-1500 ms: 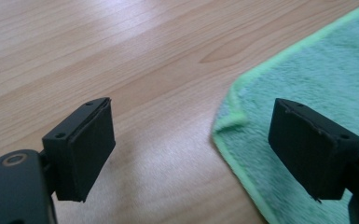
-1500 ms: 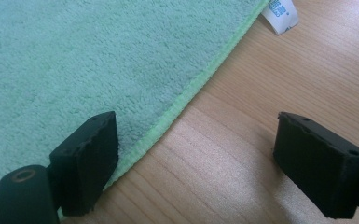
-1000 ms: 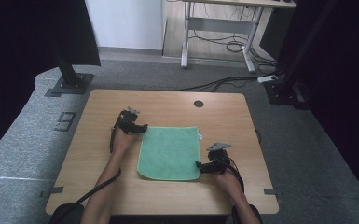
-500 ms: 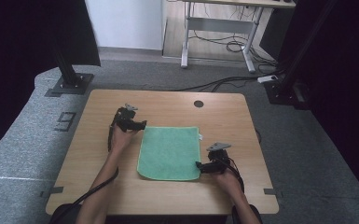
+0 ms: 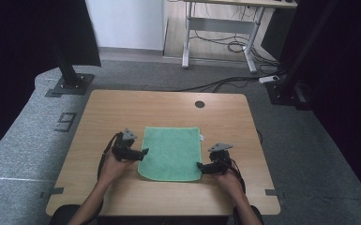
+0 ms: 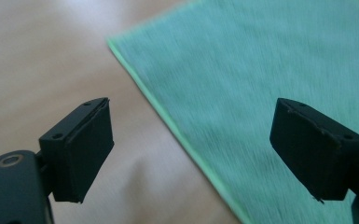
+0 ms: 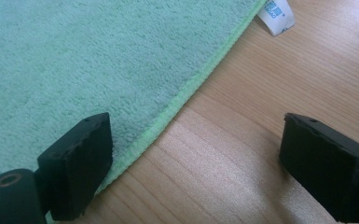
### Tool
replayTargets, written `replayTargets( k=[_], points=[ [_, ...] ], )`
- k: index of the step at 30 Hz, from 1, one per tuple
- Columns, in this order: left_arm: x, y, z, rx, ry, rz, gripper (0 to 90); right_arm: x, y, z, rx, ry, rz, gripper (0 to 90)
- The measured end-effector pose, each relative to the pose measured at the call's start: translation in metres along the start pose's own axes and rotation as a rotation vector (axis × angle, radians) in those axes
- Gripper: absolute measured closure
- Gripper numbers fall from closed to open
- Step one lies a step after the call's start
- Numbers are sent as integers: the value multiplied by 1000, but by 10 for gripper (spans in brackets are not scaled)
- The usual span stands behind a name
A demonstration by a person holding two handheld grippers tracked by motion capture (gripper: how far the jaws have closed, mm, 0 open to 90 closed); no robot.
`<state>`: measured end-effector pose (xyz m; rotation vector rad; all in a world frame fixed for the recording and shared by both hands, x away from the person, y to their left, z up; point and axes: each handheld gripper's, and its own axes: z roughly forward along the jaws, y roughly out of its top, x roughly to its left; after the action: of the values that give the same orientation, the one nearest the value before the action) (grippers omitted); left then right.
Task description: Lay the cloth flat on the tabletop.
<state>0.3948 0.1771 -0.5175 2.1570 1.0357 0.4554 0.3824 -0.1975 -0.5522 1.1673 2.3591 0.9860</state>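
While the cloth lies flat, left fingers (image 6: pixel 81 140): held wide apart with nothing gripped; one is seen over bare wood, the other over the cloth (image 6: pixel 270 70), whose left hem runs between them.
Right fingers (image 7: pixel 81 149): spread wide and just lately opened further; the cloth's (image 7: pixel 74 56) right hem passes between them unpressed, one finger at the hem, the other over wood.
Left gripper (image 5: pixel 140 152): placed at the cloth's left edge, toward its near corner, and pointed inward.
Right gripper (image 5: pixel 200 166): placed at the cloth's near right corner, pointed inward.
Cloth (image 5: pixel 171 150): spread in one flat layer on the table (image 5: pixel 122 108), between the two grippers; a hole (image 5: pixel 199 104) in the tabletop is seen beyond its far right corner.
Tag (image 7: pixel 275 14): sewn at the cloth's right hem, toward the far end.
Handling: the cloth is judged light, soft and limp, with a napped, grippy surface; no breakage is to be feared, but sagging and bunching are to be expected once it is lifted.
Hold: the stitched hem near a corner is judged best, pinched with one finger slid beneath; two matching corners should be taken together so that the edge is kept straight.
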Motion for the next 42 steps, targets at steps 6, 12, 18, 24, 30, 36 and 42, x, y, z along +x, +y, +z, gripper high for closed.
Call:
replayTargets(
  k=[6,12,18,24,30,36,42],
  points=[
    [-7,-24,8,68,82,33,136,0,0,0,-2,-3,3,91],
    [1,-25,14,41,73,-7,128,-1,2,2,-7,-14,13,90],
    [-1,-24,3,35,62,5,122,-2,3,0,-2,3,7,141],
    [6,-45,-28,37,5,-7,106,-9,2,-21,-55,-27,20,139],
    [16,-70,-41,50,13,-42,106,-11,-19,-30,-1,-50,24,133],
    [16,-72,-41,43,17,-40,81,-13,-28,-29,9,-34,43,79],
    [15,-75,-33,73,2,-33,13,-14,-31,-25,-12,-36,37,0]
  ],
)
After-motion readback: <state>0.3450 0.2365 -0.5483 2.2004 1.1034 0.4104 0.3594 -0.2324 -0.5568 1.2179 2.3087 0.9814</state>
